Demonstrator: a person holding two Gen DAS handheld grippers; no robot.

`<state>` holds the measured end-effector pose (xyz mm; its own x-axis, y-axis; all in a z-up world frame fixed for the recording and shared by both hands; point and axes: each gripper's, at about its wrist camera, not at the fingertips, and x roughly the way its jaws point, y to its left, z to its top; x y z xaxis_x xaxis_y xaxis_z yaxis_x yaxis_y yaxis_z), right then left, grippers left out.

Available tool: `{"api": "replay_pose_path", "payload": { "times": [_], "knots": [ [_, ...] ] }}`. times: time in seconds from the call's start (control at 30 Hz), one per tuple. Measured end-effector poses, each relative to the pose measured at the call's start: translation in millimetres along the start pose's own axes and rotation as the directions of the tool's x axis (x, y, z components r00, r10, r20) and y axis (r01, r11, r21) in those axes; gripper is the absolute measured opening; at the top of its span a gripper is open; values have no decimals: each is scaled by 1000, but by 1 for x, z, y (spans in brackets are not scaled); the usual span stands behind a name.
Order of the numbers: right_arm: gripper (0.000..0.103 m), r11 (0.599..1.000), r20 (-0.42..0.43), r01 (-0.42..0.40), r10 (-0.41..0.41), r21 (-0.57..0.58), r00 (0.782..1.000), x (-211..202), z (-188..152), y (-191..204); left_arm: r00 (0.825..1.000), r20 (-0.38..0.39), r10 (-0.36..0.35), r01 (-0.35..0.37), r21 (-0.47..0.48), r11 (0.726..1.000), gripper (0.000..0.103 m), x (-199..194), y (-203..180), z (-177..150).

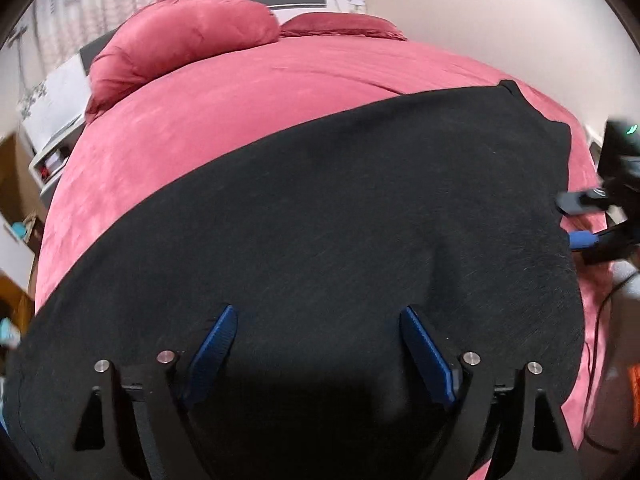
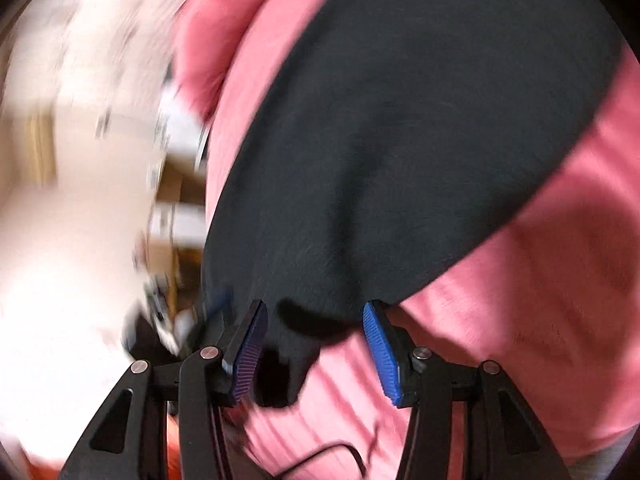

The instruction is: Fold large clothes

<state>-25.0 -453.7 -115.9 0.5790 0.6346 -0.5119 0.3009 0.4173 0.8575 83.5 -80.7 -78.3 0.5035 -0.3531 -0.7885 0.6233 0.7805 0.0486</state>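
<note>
A large black garment lies spread flat across the pink bed. My left gripper is open just above the garment's near edge, with nothing between its blue pads. My right gripper is open at the garment's corner edge, and a fold of black cloth lies between its pads. The right gripper also shows in the left wrist view, at the garment's right edge. The right wrist view is blurred by motion.
A rolled pink duvet and a pink pillow lie at the head of the bed. A white bedside cabinet stands at the left. A black cable lies on the bed by the right gripper.
</note>
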Motion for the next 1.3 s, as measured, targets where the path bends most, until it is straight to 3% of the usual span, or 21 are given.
{"api": "replay_pose_path", "payload": {
  "times": [0.03,0.1,0.23,0.33,0.4,0.43,0.47,0.5,0.57,0.67,0.73,0.77,0.83,0.87,0.9,0.97,1.03,1.07,1.2,1.3],
  "knots": [
    [51,992,21,-37,35,121,999,3,4,-16,1000,-3,13,-13,13,1000,86,-1,1,-2],
    [48,965,37,-94,88,245,995,2,2,-31,999,-6,37,-36,35,999,86,-6,3,-7],
    [44,959,66,-73,57,275,996,-16,-5,-38,999,-16,32,-33,-38,999,86,-21,11,-18],
    [43,964,87,-48,26,263,996,-23,-3,-44,1000,5,-25,25,-34,999,86,-28,0,-28],
    [40,964,92,-65,42,258,995,-18,-2,-46,1000,-3,5,-5,25,1000,86,-23,-15,-29],
    [33,970,86,-64,45,233,995,-13,2,-42,1000,-1,23,-23,53,998,86,-22,-20,-29],
    [6,981,89,-41,24,188,996,-13,12,-33,1000,-6,28,-28,66,997,86,-21,-21,-30],
    [3,991,124,-19,2,136,992,-25,17,-24,999,-19,27,-25,76,997,86,-20,-21,-31],
    [3,996,277,-40,17,79,961,-57,28,-11,999,-35,14,-11,89,996,87,-18,-19,-34],
    [0,996,359,56,-78,73,930,-82,43,-14,999,-37,11,-7,99,995,87,-24,-13,-43],
    [1,992,372,66,-100,104,923,-89,48,-26,999,-46,15,-11,81,997,85,-29,-13,-39],
    [4,991,357,36,-80,128,931,-91,48,-34,999,-34,11,-9,70,997,79,-34,-14,-36],
    [20,991,311,16,-58,136,949,-86,40,-37,999,22,-27,25,61,998,79,-43,-20,-25],
    [36,992,287,21,-56,123,956,-82,36,-34,997,52,-50,46,71,996,81,-48,-26,-22],
    [42,993,266,38,-68,116,962,-81,28,-28,995,66,-69,62,101,993,82,-49,-39,-18],
    [42,990,243,61,-90,124,966,-78,26,-33,998,43,-50,42,176,984,84,-38,-58,-15],
    [42,982,252,31,-78,185,965,-76,32,-45,999,-20,35,-28,288,957,84,-16,-77,-19],
    [42,977,265,18,-75,212,961,-79,35,-50,999,-10,31,-27,295,955,84,-14,-76,-22],
    [42,960,395,44,-156,278,905,-110,53,-70,993,-71,-91,100,142,985,85,-14,-47,-27],
    [41,951,475,136,-258,277,841,-133,74,-80,992,-66,-104,114,158,981,85,-19,-43,-33]
  ]
}}
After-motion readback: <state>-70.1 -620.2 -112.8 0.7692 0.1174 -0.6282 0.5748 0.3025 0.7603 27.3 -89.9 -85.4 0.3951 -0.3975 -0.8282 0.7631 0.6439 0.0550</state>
